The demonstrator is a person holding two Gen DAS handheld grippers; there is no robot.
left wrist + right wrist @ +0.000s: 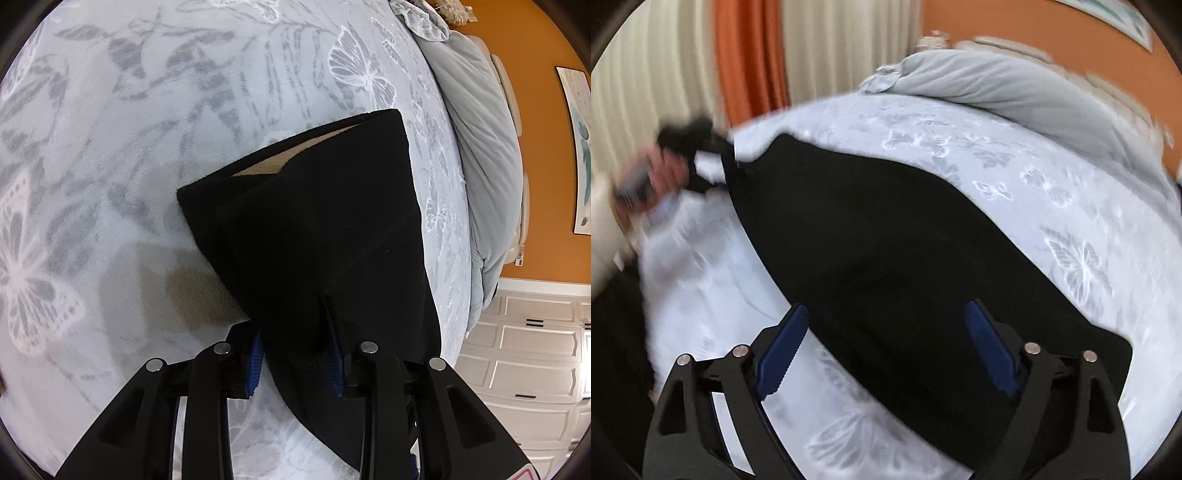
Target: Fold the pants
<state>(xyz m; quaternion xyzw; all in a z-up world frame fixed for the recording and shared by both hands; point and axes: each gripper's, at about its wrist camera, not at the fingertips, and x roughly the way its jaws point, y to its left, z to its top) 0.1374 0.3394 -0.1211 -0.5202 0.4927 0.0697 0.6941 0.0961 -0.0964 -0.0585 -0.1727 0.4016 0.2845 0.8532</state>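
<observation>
Two grippers work over black pants (325,221) that lie on a pale blue bedspread (110,147) printed with grey and white butterflies. In the left wrist view the left gripper (295,354) has its blue-padded jaws closed on a bunched edge of the pants, and beyond them the cloth lies doubled, with a tan lining showing at the open end. In the right wrist view the right gripper (882,350) hangs above the pants (886,258) with its jaws spread wide, the blue pads clear of the fabric, one over the bedspread (1071,206) and one over the black cloth. At the far end of the garment the left gripper (713,162) and the person's hand (661,173) appear blurred. A grey duvet (1015,92) is heaped along the bed's far side, before an orange wall (1015,18) and a striped curtain (746,55).
</observation>
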